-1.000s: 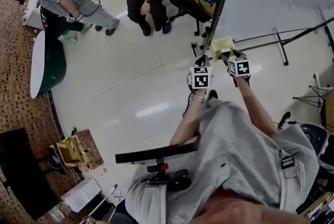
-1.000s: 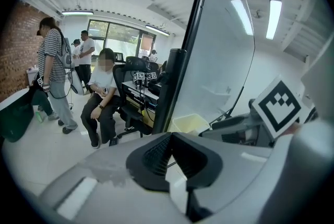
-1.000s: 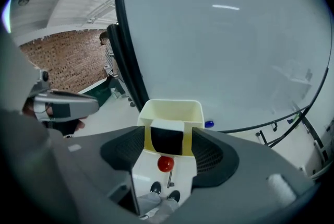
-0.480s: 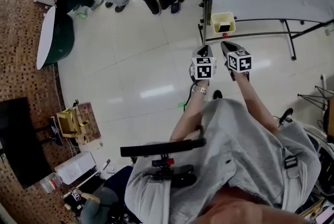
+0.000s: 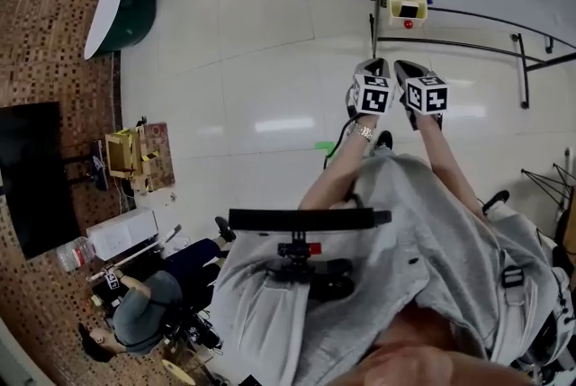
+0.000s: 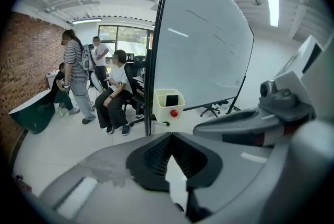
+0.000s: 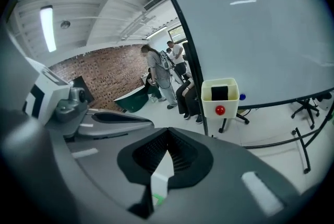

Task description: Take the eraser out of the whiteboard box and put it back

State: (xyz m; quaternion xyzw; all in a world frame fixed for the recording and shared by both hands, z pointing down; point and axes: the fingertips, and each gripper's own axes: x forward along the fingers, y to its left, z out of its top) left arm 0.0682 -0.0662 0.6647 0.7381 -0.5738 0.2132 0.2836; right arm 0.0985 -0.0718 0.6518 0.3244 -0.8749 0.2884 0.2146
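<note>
Presumably the eraser (image 7: 219,93) will handle as a light, fairly stiff block with a soft felt face, neither fragile nor slippery; this is judged, not seen. It stands upright inside the whiteboard box (image 7: 220,104), its dark body showing in the open top, directly above a red round thing (image 7: 220,110) fixed to the box's front wall. The box itself is mounted at the lower edge of the whiteboard (image 7: 261,24). Hold is best taken on the eraser's upper end, across its thinner sides, since the rest is walled in by the box; a lift straight up would be called for. The box looks thin-walled and may rock if nudged. Both grippers are held well short of the box, on its front side, with floor (image 5: 270,60) between. The fingers (image 6: 155,154) of the left gripper (image 6: 170,136) are pressed together with nothing between them. Those of the right gripper (image 7: 168,130) are likewise closed and empty. Both would have to be opened before the box is reached.
</note>
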